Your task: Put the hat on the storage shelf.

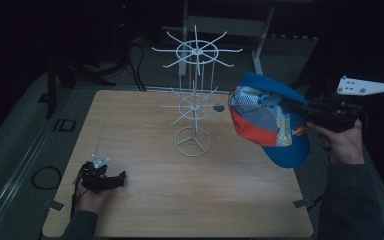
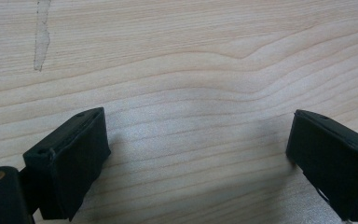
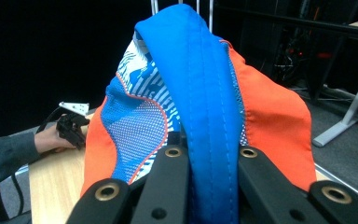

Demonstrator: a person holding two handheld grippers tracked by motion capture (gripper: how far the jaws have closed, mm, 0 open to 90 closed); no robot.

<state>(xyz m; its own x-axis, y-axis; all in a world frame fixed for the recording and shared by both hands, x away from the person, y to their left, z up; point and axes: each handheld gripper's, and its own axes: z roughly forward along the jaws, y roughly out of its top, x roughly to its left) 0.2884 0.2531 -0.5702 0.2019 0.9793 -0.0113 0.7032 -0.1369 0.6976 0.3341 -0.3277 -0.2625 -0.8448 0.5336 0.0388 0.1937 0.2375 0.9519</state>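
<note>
A blue, orange and white patterned cap (image 1: 267, 117) hangs in the air at the right of the table, to the right of a white wire rack (image 1: 195, 95). My right gripper (image 1: 300, 112) is shut on the cap; in the right gripper view its two black jaws pinch a blue band of the cap (image 3: 209, 107). The rack's hooks are bare and the cap is apart from them. My left gripper (image 1: 111, 178) rests low at the table's front left, jaws open over bare wood (image 2: 191, 93) with nothing between them.
The wooden table (image 1: 145, 200) carries the rack on its round wire base (image 1: 193, 142) near the middle back. Cables (image 1: 45, 177) and a dark stand lie on the floor to the left. A grey table frame (image 1: 260, 45) stands behind.
</note>
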